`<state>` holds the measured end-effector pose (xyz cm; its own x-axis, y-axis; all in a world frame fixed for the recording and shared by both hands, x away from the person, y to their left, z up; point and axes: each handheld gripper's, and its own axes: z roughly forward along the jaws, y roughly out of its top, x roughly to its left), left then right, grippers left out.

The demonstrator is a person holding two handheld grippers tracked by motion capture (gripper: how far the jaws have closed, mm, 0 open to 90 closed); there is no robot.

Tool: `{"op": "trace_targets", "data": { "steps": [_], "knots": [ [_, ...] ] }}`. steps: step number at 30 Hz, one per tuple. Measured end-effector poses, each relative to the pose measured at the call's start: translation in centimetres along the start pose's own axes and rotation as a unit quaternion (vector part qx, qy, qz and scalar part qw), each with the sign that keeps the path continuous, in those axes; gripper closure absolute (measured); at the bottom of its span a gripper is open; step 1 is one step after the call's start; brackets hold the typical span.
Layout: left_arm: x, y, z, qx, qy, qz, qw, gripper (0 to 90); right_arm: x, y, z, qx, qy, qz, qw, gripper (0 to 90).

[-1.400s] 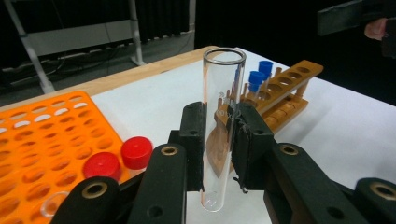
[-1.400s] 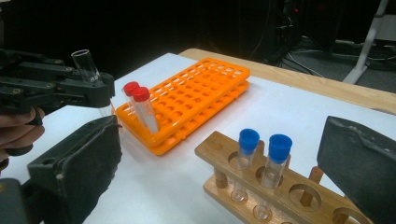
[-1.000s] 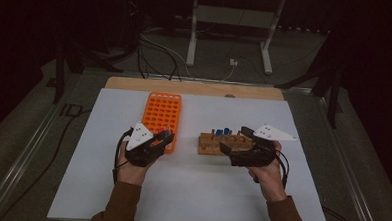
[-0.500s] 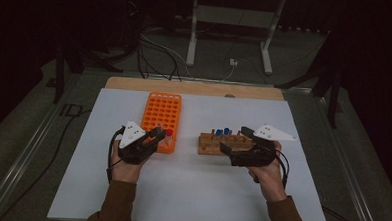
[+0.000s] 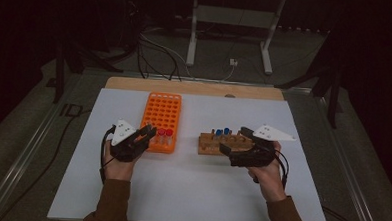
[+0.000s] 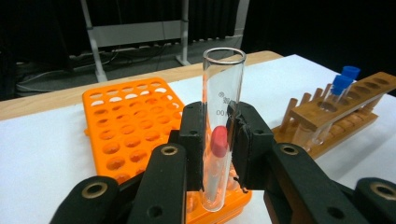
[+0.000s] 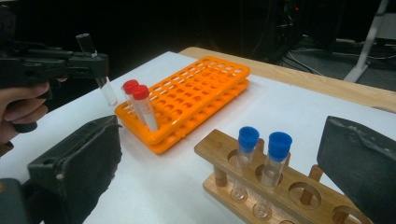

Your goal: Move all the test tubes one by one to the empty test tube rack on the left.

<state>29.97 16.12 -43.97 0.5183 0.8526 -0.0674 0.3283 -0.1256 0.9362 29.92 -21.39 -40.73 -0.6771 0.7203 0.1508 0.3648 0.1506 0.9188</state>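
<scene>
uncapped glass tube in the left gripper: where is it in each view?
High view: too small to make out; it would be at the left gripper, just left of the orange rack.
Left gripper view: glass tube at centre, upright, clamped between the jaws.
Right gripper view: upper left, tilted, beside the two red-capped tubes.
Shared landmark: the orange rack.

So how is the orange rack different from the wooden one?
The orange rack is plastic with many small holes; the wooden rack has few, bigger holes. The orange rack holds two red-capped tubes, while the wooden rack holds two blue-capped tubes. The orange rack sits by the left gripper, the wooden rack by the right gripper. Both rest on the white table.
</scene>
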Motion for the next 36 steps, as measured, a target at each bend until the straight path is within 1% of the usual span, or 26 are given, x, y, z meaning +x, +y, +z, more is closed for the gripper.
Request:
{"op": "trace_targets", "data": {
  "steps": [4,6,10,13,17,19,20,22,23,28,31,33,36],
  "knots": [
    [0.4,-0.3,0.1,0.002,0.011,-0.002,0.9999,76.1,0.0,0.0,0.0,0.001,0.000,0.000,1.0000,0.0],
    [0.5,-0.4,0.2,0.003,0.020,0.001,0.9998,76.1,0.0,0.0,0.0,0.000,0.000,0.000,1.0000,0.0],
    [0.8,-1.0,0.6,0.004,0.034,-0.005,0.9994,76.1,0.1,0.0,0.0,0.002,0.002,-0.001,1.0000,0.0],
    [1.0,-1.3,0.9,0.005,0.055,-0.008,0.9985,76.1,0.1,0.0,0.1,0.002,0.004,-0.001,1.0000,0.0],
    [1.1,-1.7,1.5,0.000,0.070,-0.017,0.9974,76.1,0.1,-0.1,0.1,0.003,0.004,-0.001,1.0000,0.0],
    [1.1,-1.8,1.8,0.000,0.069,-0.021,0.9974,76.1,0.1,-0.1,0.1,0.002,0.005,-0.002,1.0000,0.0],
    [1.1,-1.8,2.0,0.002,0.068,-0.020,0.9975,76.1,0.2,-0.1,0.1,0.002,0.006,-0.001,1.0000,0.0],
    [1.0,-2.0,2.2,0.009,0.070,-0.012,0.9974,76.0,0.1,-0.1,0.0,0.001,0.006,-0.002,1.0000,0.0],
    [1.0,-2.0,2.3,0.005,0.067,-0.013,0.9977,76.0,0.1,0.0,-0.1,0.000,0.007,-0.002,1.0000,0.0],
    [1.5,-2.3,2.2,0.005,0.065,-0.024,0.9976,76.0,0.1,-0.1,-0.1,0.000,0.006,-0.001,1.0000,0.0],
    [1.8,-2.5,2.1,-0.003,0.066,-0.038,0.9971,76.0,0.1,0.0,-0.1,0.001,0.007,-0.001,1.0000,0.0],
    [1.9,-2.6,2.1,0.000,0.069,-0.037,0.9970,76.0,0.1,-0.1,-0.1,0.000,0.007,0.000,1.0000,0.0],
    [1.9,-2.9,2.5,0.011,0.069,-0.029,0.9971,76.0,0.0,-0.1,0.0,0.001,0.007,0.001,1.0000,0.0]
  ]
}}
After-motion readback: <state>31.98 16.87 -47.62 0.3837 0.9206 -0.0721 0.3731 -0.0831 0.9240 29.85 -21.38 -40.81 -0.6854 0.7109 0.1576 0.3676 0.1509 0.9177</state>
